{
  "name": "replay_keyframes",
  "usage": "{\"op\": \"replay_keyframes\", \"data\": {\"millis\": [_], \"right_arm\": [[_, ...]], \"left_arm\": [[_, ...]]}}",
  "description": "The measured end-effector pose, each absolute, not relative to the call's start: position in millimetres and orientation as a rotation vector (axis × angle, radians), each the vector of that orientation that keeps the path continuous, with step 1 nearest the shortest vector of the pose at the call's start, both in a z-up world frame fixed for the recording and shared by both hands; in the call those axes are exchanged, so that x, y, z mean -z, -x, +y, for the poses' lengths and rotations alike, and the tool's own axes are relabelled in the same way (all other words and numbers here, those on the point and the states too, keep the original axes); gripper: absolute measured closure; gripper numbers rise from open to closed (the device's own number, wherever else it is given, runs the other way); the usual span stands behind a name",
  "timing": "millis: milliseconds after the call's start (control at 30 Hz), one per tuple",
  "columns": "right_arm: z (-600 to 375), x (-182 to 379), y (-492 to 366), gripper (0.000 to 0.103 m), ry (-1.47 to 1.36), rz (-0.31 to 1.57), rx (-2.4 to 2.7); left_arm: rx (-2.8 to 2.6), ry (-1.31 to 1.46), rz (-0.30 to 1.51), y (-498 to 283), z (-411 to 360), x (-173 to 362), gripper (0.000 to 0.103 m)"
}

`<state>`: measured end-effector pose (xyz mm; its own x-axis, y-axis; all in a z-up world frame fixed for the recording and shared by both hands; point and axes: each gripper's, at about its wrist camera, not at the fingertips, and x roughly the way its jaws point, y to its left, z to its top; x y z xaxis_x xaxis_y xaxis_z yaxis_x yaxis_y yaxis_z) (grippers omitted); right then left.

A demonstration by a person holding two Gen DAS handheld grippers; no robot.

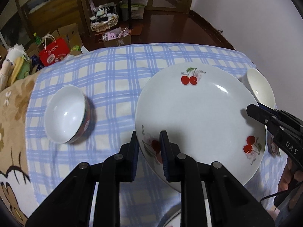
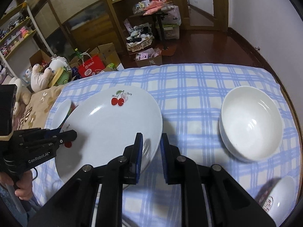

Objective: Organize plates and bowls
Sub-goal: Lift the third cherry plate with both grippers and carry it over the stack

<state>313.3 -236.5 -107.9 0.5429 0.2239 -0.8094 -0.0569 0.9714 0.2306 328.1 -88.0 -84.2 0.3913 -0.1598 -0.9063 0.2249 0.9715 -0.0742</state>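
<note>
A large white plate with cherry prints [image 1: 198, 113] is held above the checked tablecloth [image 1: 113, 71]. My left gripper [image 1: 148, 147] is shut on its left rim. My right gripper [image 2: 150, 149] is shut on its right rim [image 2: 151, 143]; it also shows in the left wrist view [image 1: 253, 109]. The left gripper shows in the right wrist view [image 2: 72, 134]. A small bowl with a dark patterned outside [image 1: 66, 113] lies tilted left of the plate. A plain white bowl [image 2: 250, 124] sits to the right. Another patterned bowl [image 2: 278, 194] is at the near right.
A curved rim of another dish [image 1: 168, 217] shows under the left gripper at the bottom edge. A beige floral blanket [image 1: 13, 113] lies left of the cloth. Beyond the far edge are a red bag [image 1: 54, 51], boxes, soft toys and shelves on a dark wooden floor.
</note>
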Motion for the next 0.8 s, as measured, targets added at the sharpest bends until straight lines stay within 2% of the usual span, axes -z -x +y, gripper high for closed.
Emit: {"op": "replay_keyframes", "data": {"millis": [400,800], "right_arm": [[-234,79,-241,0.084,-0.191,0.944,-0.170],[-234,63,-180,0.084,-0.211,0.907,-0.169]], "left_arm": [[0.279,-0.074,1.107,-261,-85,44,0.082],[0.317,-0.035,1.127,-199,-79,40,0.082]]}}
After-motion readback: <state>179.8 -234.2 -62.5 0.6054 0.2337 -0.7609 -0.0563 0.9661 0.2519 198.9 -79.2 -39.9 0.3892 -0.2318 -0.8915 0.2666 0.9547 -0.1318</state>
